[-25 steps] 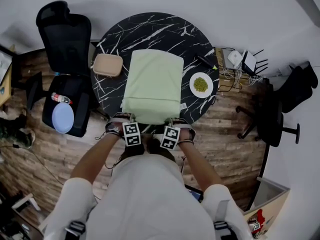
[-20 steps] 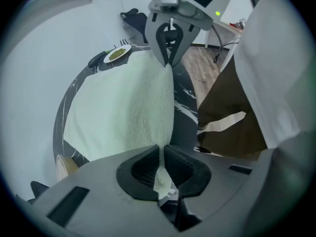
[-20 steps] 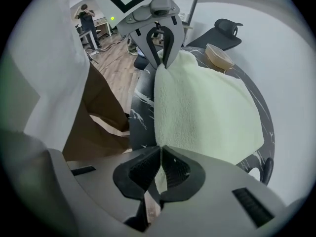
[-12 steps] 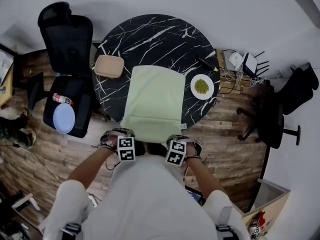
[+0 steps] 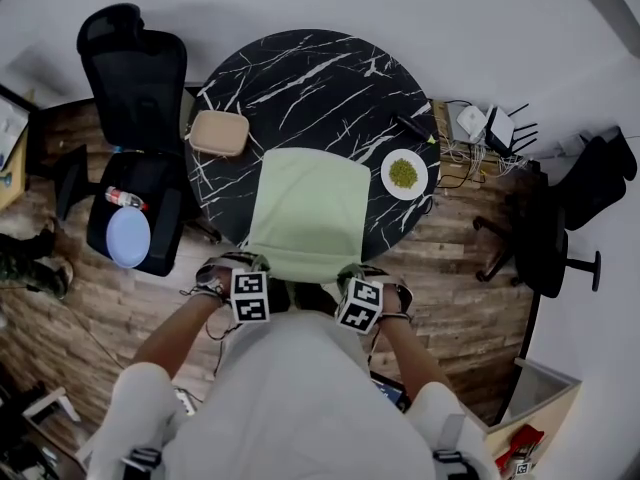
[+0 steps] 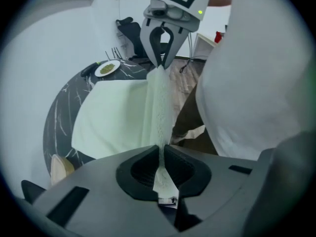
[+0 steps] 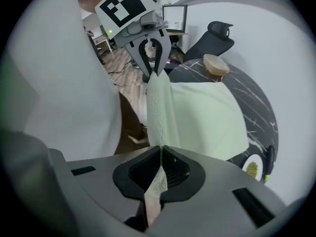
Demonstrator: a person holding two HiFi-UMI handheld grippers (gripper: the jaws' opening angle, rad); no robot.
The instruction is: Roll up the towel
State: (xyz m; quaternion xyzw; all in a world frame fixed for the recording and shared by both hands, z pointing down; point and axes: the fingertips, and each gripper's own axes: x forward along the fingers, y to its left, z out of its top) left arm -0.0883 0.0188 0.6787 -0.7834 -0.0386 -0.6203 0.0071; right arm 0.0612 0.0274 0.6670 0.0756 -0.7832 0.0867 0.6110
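Left tongs, right tongs pinch towel corners, apparently

Head camera high, steeply downward; gripper cameras close behind jaws, toward each other; towel, table shared.

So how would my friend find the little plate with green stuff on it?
Find the round black table with white veins. A pale green towel lies across its near edge, and the plate sits right of it by the rim. It is the only round white thing there; the tan container opposite is boxy.
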